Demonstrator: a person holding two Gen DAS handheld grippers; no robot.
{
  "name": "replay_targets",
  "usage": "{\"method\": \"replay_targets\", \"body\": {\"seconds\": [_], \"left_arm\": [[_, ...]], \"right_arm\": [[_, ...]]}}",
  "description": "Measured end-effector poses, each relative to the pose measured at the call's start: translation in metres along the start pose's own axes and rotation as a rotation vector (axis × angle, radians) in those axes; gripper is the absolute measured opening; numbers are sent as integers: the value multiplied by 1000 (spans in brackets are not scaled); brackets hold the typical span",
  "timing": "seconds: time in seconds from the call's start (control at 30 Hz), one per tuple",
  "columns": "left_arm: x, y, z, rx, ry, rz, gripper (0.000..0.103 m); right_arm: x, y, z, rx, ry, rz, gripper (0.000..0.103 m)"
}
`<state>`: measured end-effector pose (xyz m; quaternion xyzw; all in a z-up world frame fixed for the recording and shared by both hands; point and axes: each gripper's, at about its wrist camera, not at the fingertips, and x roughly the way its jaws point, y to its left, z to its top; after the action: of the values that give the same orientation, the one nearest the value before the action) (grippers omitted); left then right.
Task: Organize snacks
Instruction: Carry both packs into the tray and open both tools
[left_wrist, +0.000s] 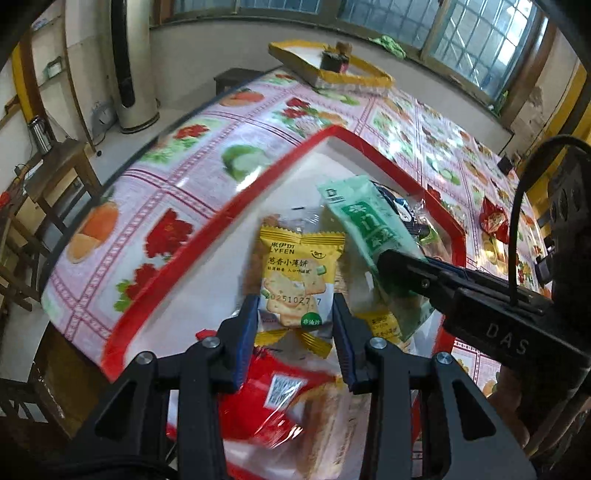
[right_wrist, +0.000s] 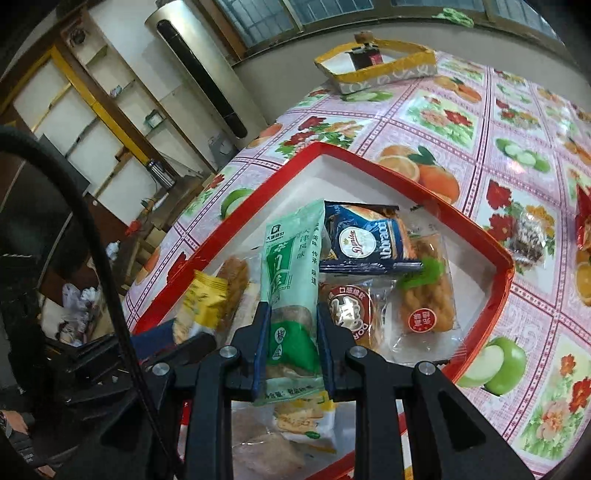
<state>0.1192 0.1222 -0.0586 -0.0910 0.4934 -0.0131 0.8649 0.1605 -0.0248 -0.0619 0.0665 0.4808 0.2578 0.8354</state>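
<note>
Both my claws clamp packets over the red tray (right_wrist: 476, 236): left gripper (left_wrist: 295, 314) the yellow crackers (left_wrist: 295, 280), right gripper (right_wrist: 291, 332) the green pack (right_wrist: 291, 258); lower each flat, clear of neighbours

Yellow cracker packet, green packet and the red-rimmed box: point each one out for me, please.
yellow cracker packet (left_wrist: 291, 284), left wrist view, on its printed front between the left fingers.
green packet (right_wrist: 291, 280), right wrist view, on its pale green front above the right fingers.
red-rimmed box (right_wrist: 369, 157), right wrist view, on its far red rim.

yellow cracker packet (left_wrist: 293, 284) | green packet (right_wrist: 291, 284) | both upright over red-rimmed tray (right_wrist: 406, 162)
</note>
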Motion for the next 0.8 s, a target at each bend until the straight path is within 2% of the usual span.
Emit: {"method": "replay_targets", "body": {"seconds": [0.1,0.17,0.2,0.23,0.27,0.33,0.5,0.63,0.8], "left_arm": [[1,-8,-1,21,5,19,43],[-5,-11,-2,39,-6,48,55],[-9,-13,-3,40,-18,54,68],[-15,-14,-5,42,-41,49,75],[-20,-17,-6,50,-60,48,76],[-26,-23,-6,62,-77,54,76],[-48,-41,-10,54,-135,0,79],[-61,-65,-18,95,-162,-27,80],[-63,-89,-20,95,-134,-131,81]], "right_arm": [[-4,-6,0,-15,-5,41,26],[-11,-9,2,-9,-13,68,35],[-16,-10,4,-3,-21,88,40],[-25,-11,7,-1,-40,116,47],[-28,-12,10,-1,-50,127,52],[-40,-15,12,6,-77,141,54],[-75,-33,1,75,-139,177,62],[-103,-55,-17,131,-194,150,68],[-139,-89,-40,209,-259,81,68]]}}
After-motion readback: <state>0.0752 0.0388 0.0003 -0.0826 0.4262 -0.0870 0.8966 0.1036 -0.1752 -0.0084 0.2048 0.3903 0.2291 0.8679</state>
